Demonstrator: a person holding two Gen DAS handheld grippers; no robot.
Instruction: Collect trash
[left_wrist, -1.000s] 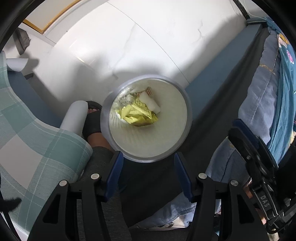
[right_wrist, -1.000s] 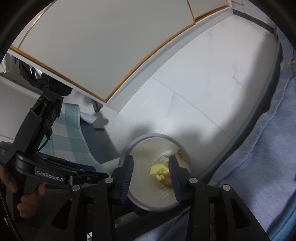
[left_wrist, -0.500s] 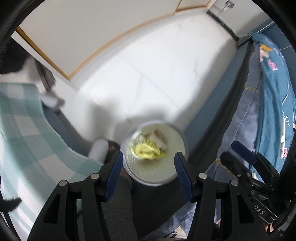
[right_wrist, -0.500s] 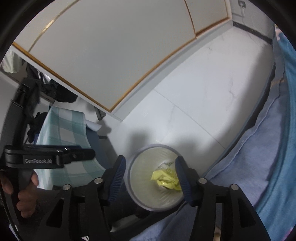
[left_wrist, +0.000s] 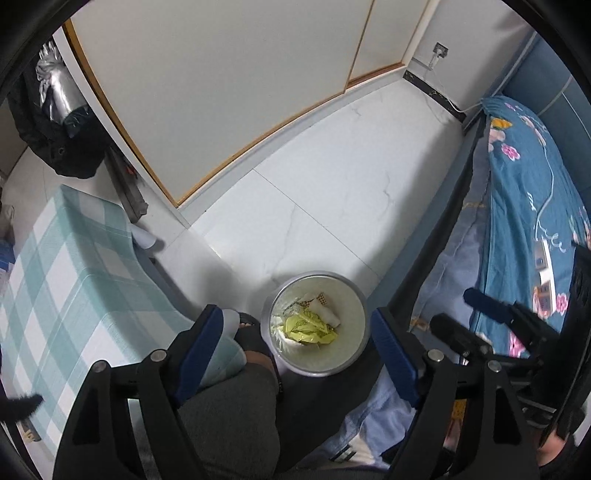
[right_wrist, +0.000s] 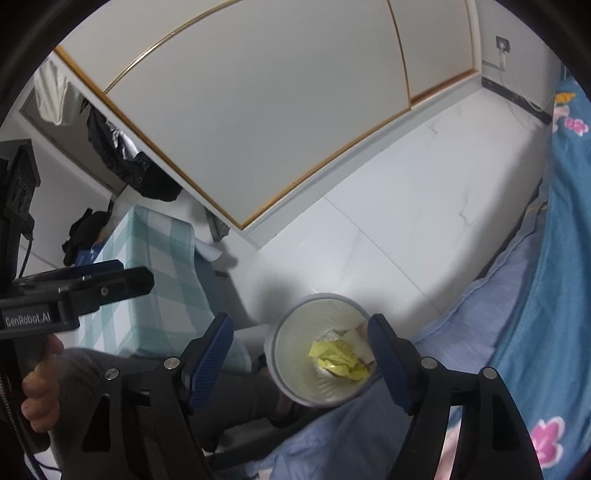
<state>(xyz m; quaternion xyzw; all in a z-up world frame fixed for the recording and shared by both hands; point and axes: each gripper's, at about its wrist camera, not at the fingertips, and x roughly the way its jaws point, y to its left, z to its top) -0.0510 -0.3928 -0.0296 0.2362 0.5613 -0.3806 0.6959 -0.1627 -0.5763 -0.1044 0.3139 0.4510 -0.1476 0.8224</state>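
Observation:
A round white trash bin (left_wrist: 354, 354) stands on the white floor between the table and the bed. It holds a crumpled yellow wrapper (left_wrist: 308, 326) and white scraps (left_wrist: 325, 314). My left gripper (left_wrist: 299, 343) is open and empty, high above the bin. In the right wrist view the bin (right_wrist: 291, 354) and the yellow wrapper (right_wrist: 338, 360) lie below my right gripper (right_wrist: 301, 350), which is open and empty. The left gripper's body (right_wrist: 70, 295) shows at the left of that view.
A table with a green checked cloth (left_wrist: 62, 280) is on the left. A bed with blue floral bedding (left_wrist: 528, 206) is on the right. The person's leg (left_wrist: 236, 410) is beside the bin. White wardrobe doors (left_wrist: 229, 74) stand behind, with dark clothes (left_wrist: 55, 125) beside them.
Both grippers have risen well above the bin, so it looks smaller. The right gripper's jaws have opened wider. More of the wardrobe and bed shows.

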